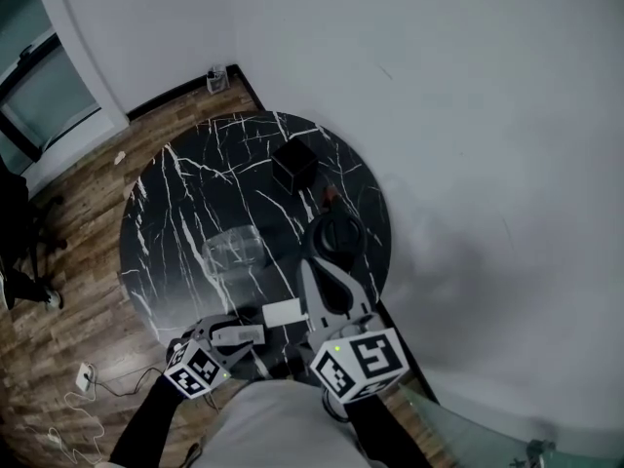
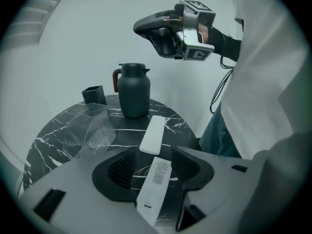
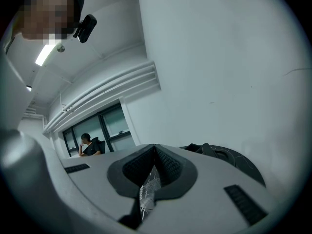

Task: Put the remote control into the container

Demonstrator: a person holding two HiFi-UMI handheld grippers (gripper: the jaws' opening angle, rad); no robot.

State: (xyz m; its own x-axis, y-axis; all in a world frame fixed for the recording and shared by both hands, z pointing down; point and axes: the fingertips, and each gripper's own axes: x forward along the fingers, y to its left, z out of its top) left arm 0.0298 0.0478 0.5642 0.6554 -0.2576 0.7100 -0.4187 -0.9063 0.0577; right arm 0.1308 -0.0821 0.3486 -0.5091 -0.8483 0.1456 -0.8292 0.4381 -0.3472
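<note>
The left tool [image 2: 155, 165] stands open astride the remote control [image 2: 155, 189], not gripping; the right tool [image 3: 155, 155] is closed, empty.

Round black marble worktop [image 1: 166, 222] veined in white, set on wood-plank floor [image 1: 78, 213] close against plain white wall [image 1: 458, 115]. Dark-framed window [image 1: 29, 91] at far left, loose cables [image 1: 73, 412] across the planks, strip light [image 3: 46, 54] on the ceiling

A round black marble table [image 1: 185, 213] stood on a wooden floor [image 1: 78, 232] beside a white wall [image 1: 439, 115]. Near the table's far edge sat a small black box [image 1: 293, 164]. A dark jug [image 2: 133, 89] with a brown handle stood toward the table's right side. White cables [image 1: 86, 378] lay left of the table.
</note>
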